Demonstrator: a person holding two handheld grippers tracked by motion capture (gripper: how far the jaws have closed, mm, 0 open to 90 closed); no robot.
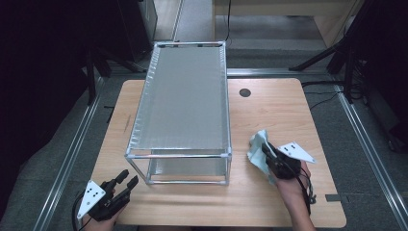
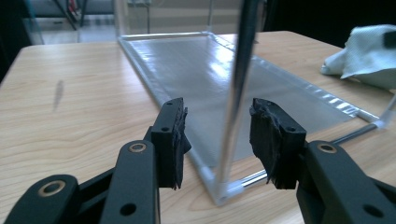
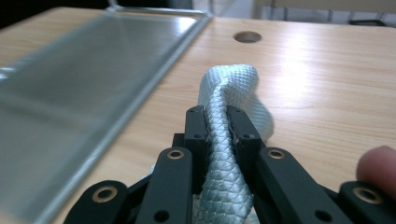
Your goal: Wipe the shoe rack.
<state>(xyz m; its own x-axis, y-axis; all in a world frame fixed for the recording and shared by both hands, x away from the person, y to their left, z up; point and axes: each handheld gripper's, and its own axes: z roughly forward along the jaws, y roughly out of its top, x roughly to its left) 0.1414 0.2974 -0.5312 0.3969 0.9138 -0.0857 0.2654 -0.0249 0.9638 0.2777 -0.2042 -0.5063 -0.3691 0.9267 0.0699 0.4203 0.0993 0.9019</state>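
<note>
Wooden table (image 1: 288,110) carries a silver two-tier metal rack (image 1: 185,96), its near corner post (image 2: 236,93) between the left gripper (image 2: 217,140)'s parted, non-touching jaws, while the right gripper (image 3: 218,126) pinches a pale blue cloth (image 3: 229,93) beside the rack.

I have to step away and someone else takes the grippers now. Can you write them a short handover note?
Left gripper: open, jaws either side of the near-left upright post of the metal rack, not pressing on it.
Right gripper: shut on the pale cloth, right of the rack above the table.
Done: cloth picked up, rack standing at the middle of the table.
Left: probably steady the rack by its post and wipe it with the cloth; no wiping contact shows yet.
</note>
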